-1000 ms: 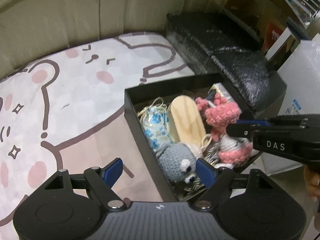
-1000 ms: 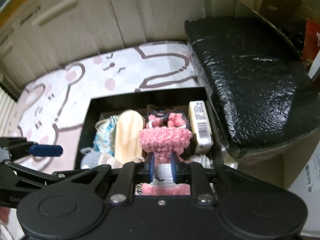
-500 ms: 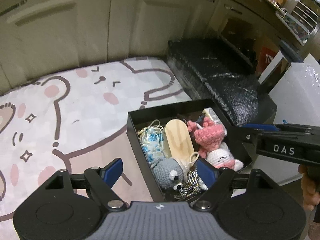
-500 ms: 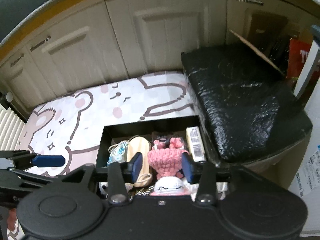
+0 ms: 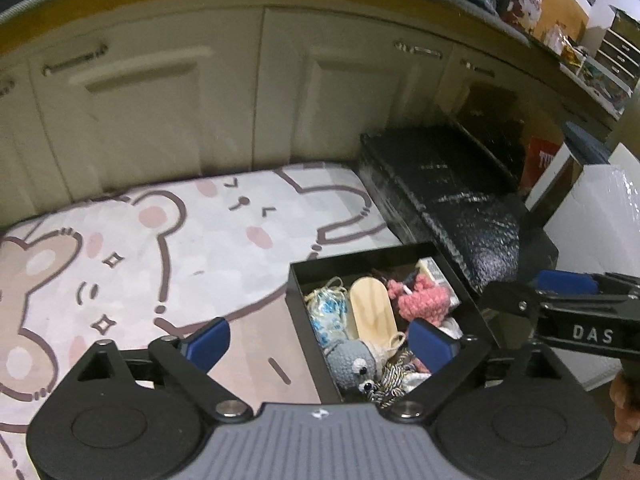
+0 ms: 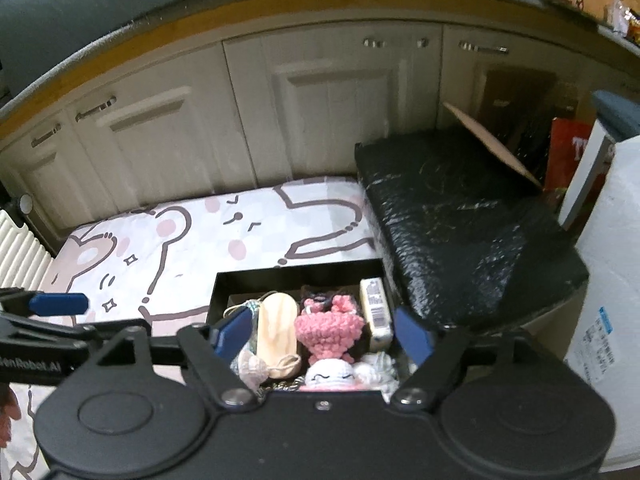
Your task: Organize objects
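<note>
A black open box (image 5: 298,280) (image 6: 296,272) sits on the bear-print mat. It holds a pink crochet toy (image 5: 422,300) (image 6: 328,326), a wooden oval piece (image 5: 372,312) (image 6: 277,328), a grey crochet toy (image 5: 352,364), a blue-white pouch (image 5: 328,316), a white crochet toy (image 6: 330,374) and a small barcoded packet (image 6: 375,312). My left gripper (image 5: 320,342) is open and empty, high above the box's left edge. My right gripper (image 6: 322,332) is open and empty above the box; it also shows in the left wrist view (image 5: 560,300).
A bear-print mat (image 5: 180,248) covers the floor left of the box. A black wrapped bundle (image 6: 460,224) lies right of the box. Cream cabinet doors (image 6: 320,112) stand behind. A white box (image 6: 608,280) stands at far right.
My right gripper let go of the pink crochet toy, opened wide and rose away. Both grippers lifted back from the box, which now looks smaller.
</note>
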Demonstrator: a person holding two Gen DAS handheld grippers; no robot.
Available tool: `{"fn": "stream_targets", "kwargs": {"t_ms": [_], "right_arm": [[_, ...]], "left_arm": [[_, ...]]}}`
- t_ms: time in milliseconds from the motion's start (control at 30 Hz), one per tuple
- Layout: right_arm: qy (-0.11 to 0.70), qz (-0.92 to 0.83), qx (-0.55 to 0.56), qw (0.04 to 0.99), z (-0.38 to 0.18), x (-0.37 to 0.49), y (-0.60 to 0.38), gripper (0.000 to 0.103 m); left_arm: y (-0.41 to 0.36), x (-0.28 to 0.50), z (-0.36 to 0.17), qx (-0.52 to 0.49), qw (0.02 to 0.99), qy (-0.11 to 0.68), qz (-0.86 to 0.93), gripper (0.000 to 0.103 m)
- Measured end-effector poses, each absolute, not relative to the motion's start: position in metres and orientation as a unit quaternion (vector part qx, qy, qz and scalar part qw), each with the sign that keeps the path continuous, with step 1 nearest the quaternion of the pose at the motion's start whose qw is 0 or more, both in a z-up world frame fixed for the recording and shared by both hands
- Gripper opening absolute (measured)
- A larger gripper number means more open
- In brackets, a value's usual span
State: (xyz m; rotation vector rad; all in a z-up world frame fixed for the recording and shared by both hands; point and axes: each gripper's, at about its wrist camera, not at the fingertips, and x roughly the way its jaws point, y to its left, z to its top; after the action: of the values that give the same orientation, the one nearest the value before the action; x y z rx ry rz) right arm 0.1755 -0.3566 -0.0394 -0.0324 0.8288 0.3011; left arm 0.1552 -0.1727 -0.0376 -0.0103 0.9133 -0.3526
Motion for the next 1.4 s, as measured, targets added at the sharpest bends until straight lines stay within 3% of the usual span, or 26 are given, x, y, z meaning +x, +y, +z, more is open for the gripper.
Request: {"fn": "stream_targets", "kwargs": {"t_ms": [133, 200, 633, 1400], "right_arm": [[0.391, 0.142, -0.01, 0.909, -0.028, 0.168, -0.361, 0.096], [0.389, 0.143, -0.013, 0.91, -0.023, 0.163, -0.362, 0.098], [0.373, 0.135, -0.035, 0.917, 0.011, 0.126, -0.369, 0.1], [0.364, 0.147, -0.042, 0.919, 0.024, 0.05, -0.378, 0.1]], "left_arm": [[-0.169, 0.148, -0.025, -0.007, 0.892, 0.425, -0.156, 0.103], [-0.167, 0.145, -0.02, -0.007, 0.894, 0.421, -0.153, 0.103], [-0.157, 0.107, 0.012, 0.001, 0.907, 0.392, -0.153, 0.103], [-0.144, 0.038, 0.03, 0.038, 0.921, 0.379, -0.087, 0.103]]}}
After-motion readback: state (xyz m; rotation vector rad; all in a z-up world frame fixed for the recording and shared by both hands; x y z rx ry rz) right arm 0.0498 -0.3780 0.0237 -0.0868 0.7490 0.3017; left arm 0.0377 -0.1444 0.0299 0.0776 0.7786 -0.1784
